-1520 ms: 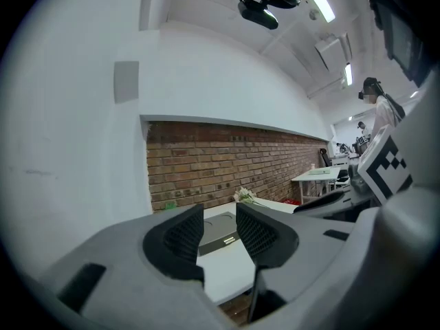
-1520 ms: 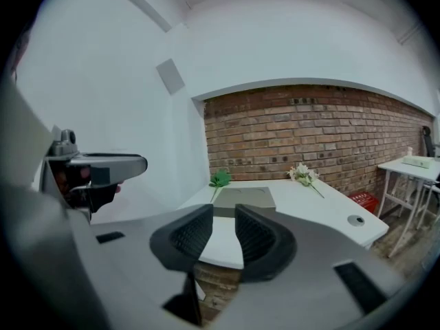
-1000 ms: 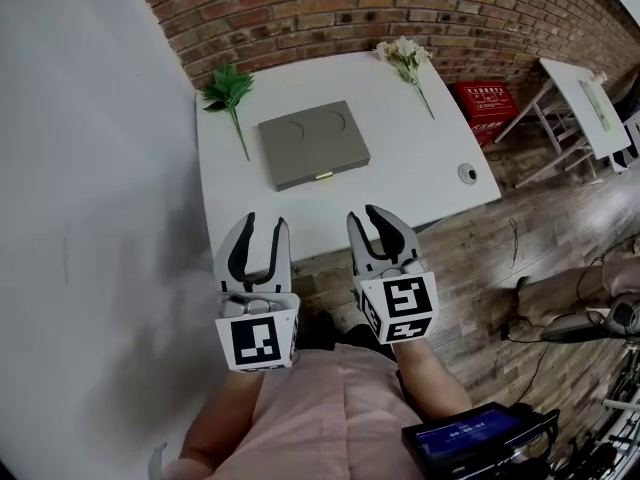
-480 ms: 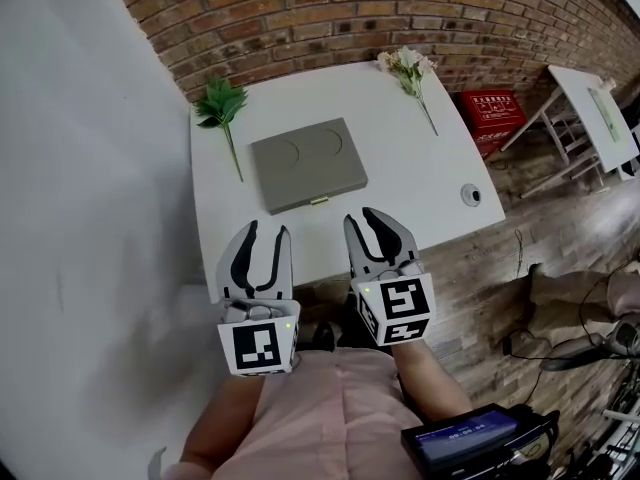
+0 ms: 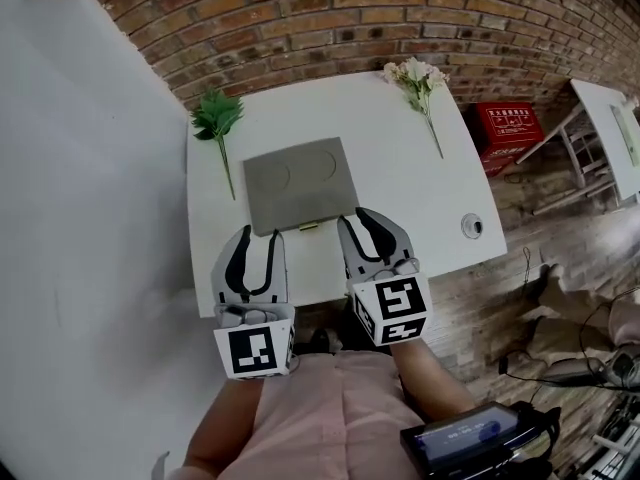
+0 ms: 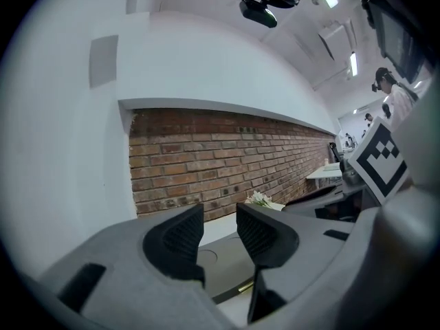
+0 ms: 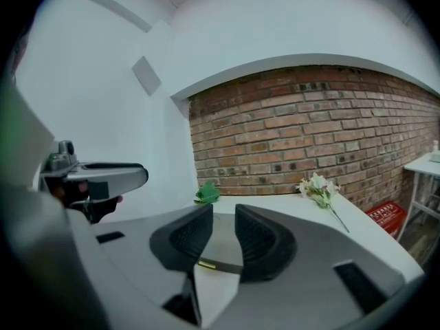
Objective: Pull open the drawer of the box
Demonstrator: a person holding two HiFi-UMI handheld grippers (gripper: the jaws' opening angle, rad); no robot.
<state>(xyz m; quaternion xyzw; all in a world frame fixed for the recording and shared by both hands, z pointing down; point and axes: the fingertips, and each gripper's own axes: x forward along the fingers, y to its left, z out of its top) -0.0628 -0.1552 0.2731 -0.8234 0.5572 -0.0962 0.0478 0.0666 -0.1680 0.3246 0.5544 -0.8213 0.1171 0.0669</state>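
Note:
A flat grey box (image 5: 298, 181) with two round dents in its lid lies on the white table (image 5: 400, 178). A small brass pull (image 5: 308, 226) sits on its front edge. My left gripper (image 5: 262, 240) is open and empty, just short of the box's front left. My right gripper (image 5: 360, 218) is open too, with its tips by the box's front right corner. In the left gripper view the box (image 6: 227, 267) and pull (image 6: 245, 287) show between the fingers (image 6: 179, 236). The right gripper view shows the pull (image 7: 206, 263) low between its fingers (image 7: 261, 236).
A green leafy sprig (image 5: 215, 118) lies left of the box and a white flower stem (image 5: 422, 80) at the table's far right. A cable grommet (image 5: 472, 226) is near the right front corner. A brick wall (image 5: 330, 18) backs the table; a red crate (image 5: 510, 123) stands beside it.
Both grippers have moved forward over the table's front edge toward the box, which now lies right at their tips. Their jaws look the same.

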